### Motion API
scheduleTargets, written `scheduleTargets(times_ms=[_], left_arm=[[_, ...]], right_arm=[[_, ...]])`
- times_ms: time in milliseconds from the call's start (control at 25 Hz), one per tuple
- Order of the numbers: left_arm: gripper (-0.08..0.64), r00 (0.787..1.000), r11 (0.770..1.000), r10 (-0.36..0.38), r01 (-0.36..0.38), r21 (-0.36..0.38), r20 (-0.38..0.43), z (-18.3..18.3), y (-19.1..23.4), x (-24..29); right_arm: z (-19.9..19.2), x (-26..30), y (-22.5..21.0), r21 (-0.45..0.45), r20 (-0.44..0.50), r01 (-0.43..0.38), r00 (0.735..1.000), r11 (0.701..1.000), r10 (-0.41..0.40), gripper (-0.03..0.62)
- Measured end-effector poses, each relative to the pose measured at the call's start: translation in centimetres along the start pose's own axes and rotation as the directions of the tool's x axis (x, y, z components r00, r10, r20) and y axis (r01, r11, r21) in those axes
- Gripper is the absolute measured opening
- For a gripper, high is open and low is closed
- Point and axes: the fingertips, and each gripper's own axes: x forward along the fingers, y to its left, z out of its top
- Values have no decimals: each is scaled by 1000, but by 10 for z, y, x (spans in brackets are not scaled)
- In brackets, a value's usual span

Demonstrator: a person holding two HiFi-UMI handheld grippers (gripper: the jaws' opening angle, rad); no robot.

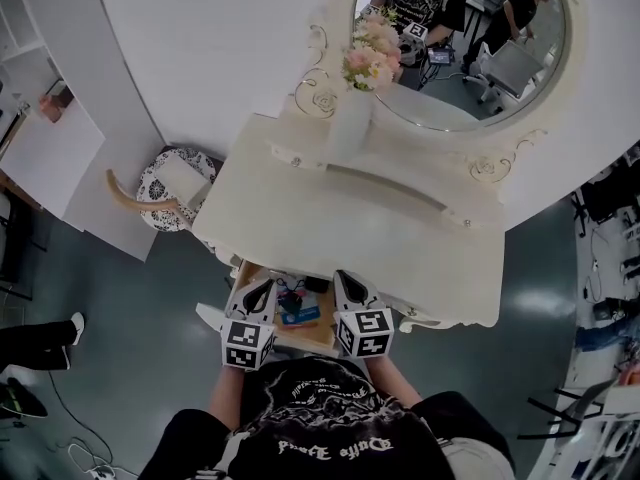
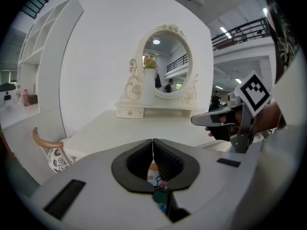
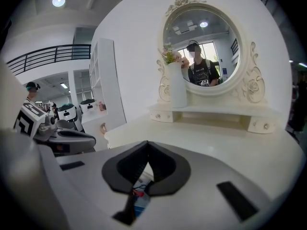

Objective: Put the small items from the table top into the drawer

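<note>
The white dressing table top (image 1: 330, 218) shows no small items on it. Below its front edge the wooden drawer (image 1: 292, 344) stands pulled out, holding a blue packet (image 1: 300, 315) and dark small items (image 1: 315, 284). My left gripper (image 1: 262, 283) and right gripper (image 1: 345, 276) hover side by side over the drawer, both pointing toward the table. In the left gripper view the jaws (image 2: 153, 141) meet with nothing between them. In the right gripper view the jaws (image 3: 147, 143) are likewise shut and empty. Drawer contents (image 3: 139, 198) show through the gap under the jaws.
A white vase with pink flowers (image 1: 352, 118) stands at the back of the table before the oval mirror (image 1: 470, 48). A patterned stool (image 1: 165, 188) sits left of the table. White shelving (image 3: 103, 85) lines the wall to the left.
</note>
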Motion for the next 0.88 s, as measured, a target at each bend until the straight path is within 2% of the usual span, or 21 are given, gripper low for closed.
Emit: scheduleTargets(times_ms=[880], left_arm=[[15, 999, 1000, 4, -5, -25, -38, -3, 8, 11]], right_arm=[[-16, 18, 10, -54, -75, -63, 995, 997, 59, 11]])
